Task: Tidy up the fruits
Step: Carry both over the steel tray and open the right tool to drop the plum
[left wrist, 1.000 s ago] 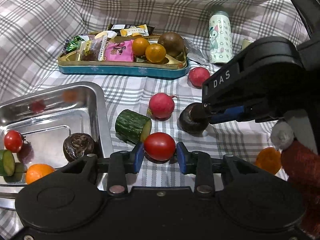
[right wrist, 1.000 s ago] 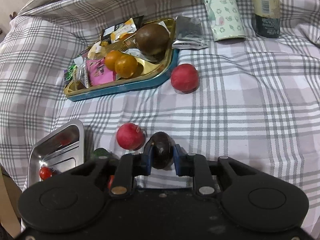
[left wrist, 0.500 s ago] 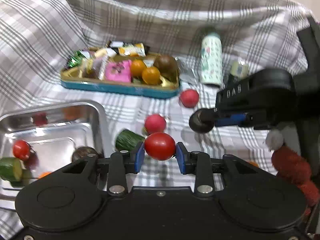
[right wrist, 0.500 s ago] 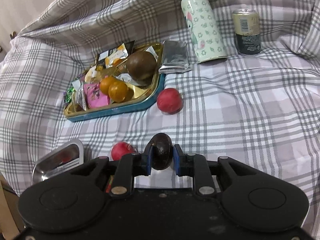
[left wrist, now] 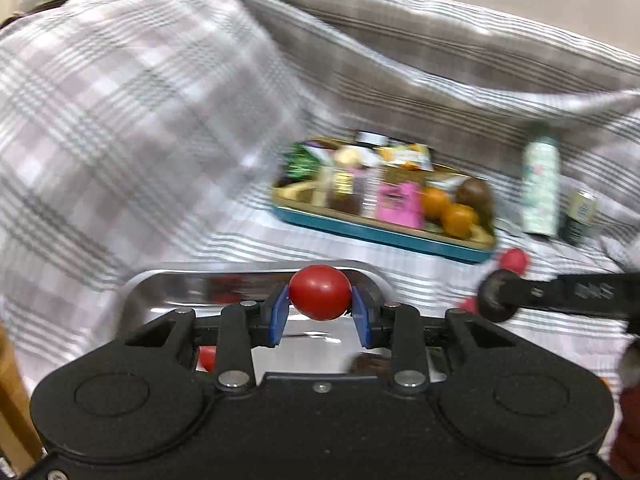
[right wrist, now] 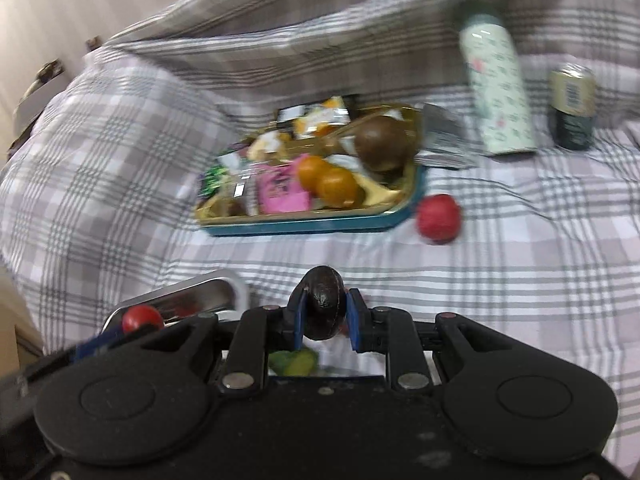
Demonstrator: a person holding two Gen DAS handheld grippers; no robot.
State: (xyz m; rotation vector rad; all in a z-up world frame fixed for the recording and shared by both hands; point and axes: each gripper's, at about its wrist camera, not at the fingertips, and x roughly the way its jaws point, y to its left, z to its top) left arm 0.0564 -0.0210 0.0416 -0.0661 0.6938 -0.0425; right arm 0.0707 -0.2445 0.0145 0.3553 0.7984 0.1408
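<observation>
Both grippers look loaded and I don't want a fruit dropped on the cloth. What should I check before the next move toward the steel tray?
1. Left gripper grips the red tomato, a blue pad on each side: ok.
2. Right gripper is shut on the dark round fruit: ok.
3. Tomato is lined up with the steel tray: ok in the left wrist view; its height above the tray: cannot tell.
4. Dark round fruit is over the tray: not ok; only the tray's corner shows, to its left, in the right wrist view.
5. Free room in the tray: cannot tell; the grippers hide most of it.
6. Grippers clear of each other: ok.
</observation>
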